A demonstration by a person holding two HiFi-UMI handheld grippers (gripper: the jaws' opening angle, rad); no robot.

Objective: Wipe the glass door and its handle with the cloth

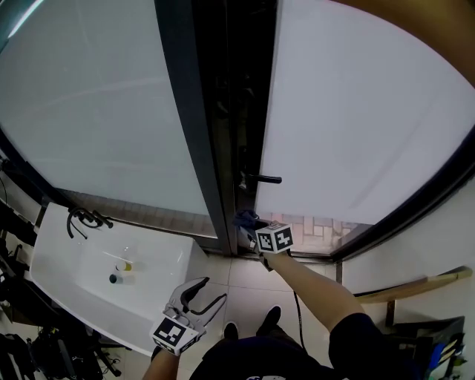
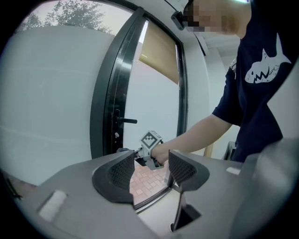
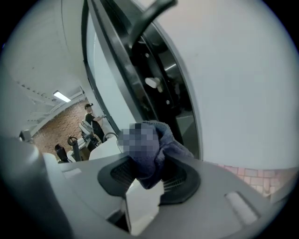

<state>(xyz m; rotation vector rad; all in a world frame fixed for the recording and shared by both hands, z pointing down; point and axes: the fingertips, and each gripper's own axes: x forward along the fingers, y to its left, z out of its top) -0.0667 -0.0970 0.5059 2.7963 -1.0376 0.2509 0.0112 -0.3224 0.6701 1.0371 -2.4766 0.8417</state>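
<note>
The glass door (image 1: 364, 111) is a frosted pane in a dark frame, and its black lever handle (image 1: 266, 179) juts from the frame's edge. Just below the handle, my right gripper (image 1: 249, 225) is shut on a dark blue cloth (image 1: 244, 218), held at the door's edge. In the right gripper view the cloth (image 3: 163, 147) bunches between the jaws of that gripper (image 3: 149, 170), with the handle (image 3: 152, 11) overhead. My left gripper (image 1: 197, 292) hangs low and back from the door, open and empty. The left gripper (image 2: 149, 170) looks towards the handle (image 2: 126, 121) and the right gripper's marker cube (image 2: 150, 140).
A white basin (image 1: 89, 274) with a black tap (image 1: 85, 217) and a small bottle (image 1: 125, 265) stands at the lower left, close to my left gripper. A second frosted pane (image 1: 89, 104) fills the left. A wooden pole (image 1: 415, 286) leans at the right. My shoes (image 1: 271, 318) rest on tiled floor.
</note>
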